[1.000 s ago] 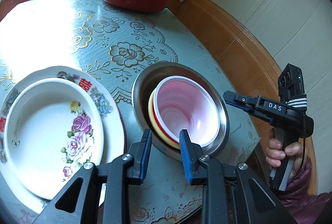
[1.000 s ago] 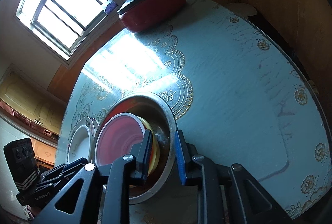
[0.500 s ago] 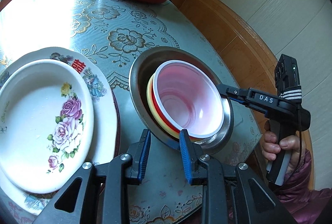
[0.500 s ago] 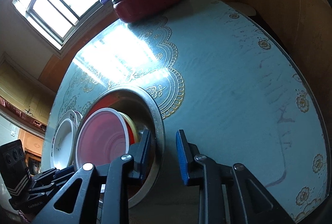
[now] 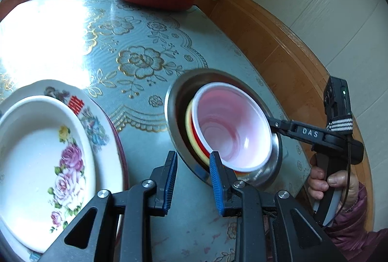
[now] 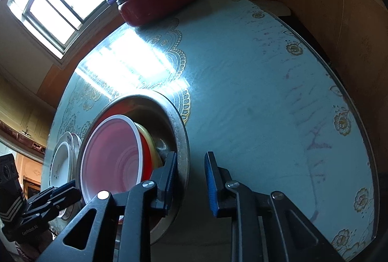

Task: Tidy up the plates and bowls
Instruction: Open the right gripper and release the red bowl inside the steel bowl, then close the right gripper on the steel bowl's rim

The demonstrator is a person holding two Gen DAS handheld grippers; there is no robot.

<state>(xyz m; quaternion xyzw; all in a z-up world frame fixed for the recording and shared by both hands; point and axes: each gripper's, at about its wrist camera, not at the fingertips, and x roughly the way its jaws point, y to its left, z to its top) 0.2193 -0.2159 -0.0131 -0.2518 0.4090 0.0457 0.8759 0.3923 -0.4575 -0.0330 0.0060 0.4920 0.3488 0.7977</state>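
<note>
Resting at 9 o'clock on the bench [image 5: 150, 27]: floral plates [image 5: 36, 160], stacked. Left tool [image 5: 191, 179] parted, empty, just short of the steel basin [image 5: 174, 121] holding nested bowls [image 5: 232, 126]. Right tool [image 6: 188, 179] parted, straddling the basin's rim at 3 o'clock.

Both grippers are black with blue ribbed pads [image 5: 216, 185] and silver screws. The right gripper [image 5: 271, 121] reads "DAS". A maroon sleeve [image 5: 351, 228] covers the wrist.
</note>
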